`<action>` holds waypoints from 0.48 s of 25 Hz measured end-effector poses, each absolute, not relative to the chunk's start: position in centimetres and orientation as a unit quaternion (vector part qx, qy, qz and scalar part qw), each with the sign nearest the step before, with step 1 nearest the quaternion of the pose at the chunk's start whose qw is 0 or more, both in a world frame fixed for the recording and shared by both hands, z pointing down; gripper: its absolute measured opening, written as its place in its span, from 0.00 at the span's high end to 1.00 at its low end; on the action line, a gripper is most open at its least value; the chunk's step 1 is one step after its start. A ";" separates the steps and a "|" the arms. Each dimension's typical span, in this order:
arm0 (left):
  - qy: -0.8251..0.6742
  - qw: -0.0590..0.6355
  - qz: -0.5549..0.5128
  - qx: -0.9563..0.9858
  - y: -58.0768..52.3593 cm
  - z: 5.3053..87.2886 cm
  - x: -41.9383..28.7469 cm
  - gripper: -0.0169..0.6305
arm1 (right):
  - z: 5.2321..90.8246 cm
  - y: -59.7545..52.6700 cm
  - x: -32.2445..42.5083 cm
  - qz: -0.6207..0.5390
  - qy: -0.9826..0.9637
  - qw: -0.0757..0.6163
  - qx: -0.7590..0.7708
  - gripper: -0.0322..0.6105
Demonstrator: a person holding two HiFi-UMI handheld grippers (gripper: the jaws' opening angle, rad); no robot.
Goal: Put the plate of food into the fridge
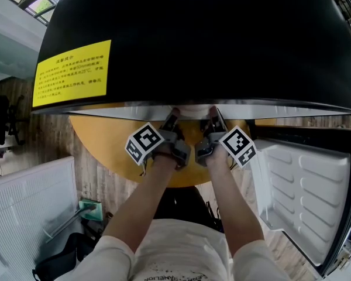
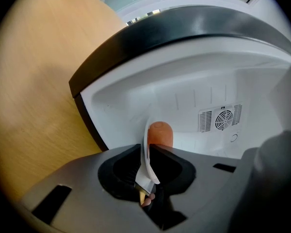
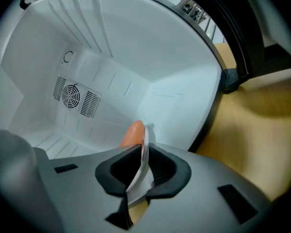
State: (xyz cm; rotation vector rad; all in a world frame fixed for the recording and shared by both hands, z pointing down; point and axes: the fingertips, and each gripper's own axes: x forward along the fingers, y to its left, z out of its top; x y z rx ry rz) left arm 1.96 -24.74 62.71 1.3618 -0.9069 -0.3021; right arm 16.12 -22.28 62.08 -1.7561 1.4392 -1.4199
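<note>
The plate (image 2: 148, 173) is clamped by its rim in the left claw (image 2: 145, 147) and the right claw (image 3: 145, 147), its orange food (image 2: 160, 132) seen just beyond the jaws

Round wooden table (image 1: 99, 136): light tan top, bare where it shows. Plank floor (image 1: 102, 183): a green item (image 1: 92, 209) with a grey handle lies below the table's near edge, just beside a white ribbed panel (image 1: 23, 215). Black bag (image 1: 61, 262) at the panel's lower right corner. Dark chair (image 1: 0, 122) at the floor's left edge.

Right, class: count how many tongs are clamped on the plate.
2. The left tongs and the right tongs each pinch the rim of the plate, side by side at the fridge opening.
</note>
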 end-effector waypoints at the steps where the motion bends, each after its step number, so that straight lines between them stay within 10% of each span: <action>1: -0.402 0.673 -0.135 0.606 -24.7 62.7 1.9 0.88 | 62.0 -22.2 16.3 -0.513 0.523 0.232 -0.640 0.88; 12: -0.401 0.676 -0.138 0.603 -23.8 62.5 1.1 0.83 | 62.0 -21.0 16.3 -0.521 0.521 0.235 -0.634 0.83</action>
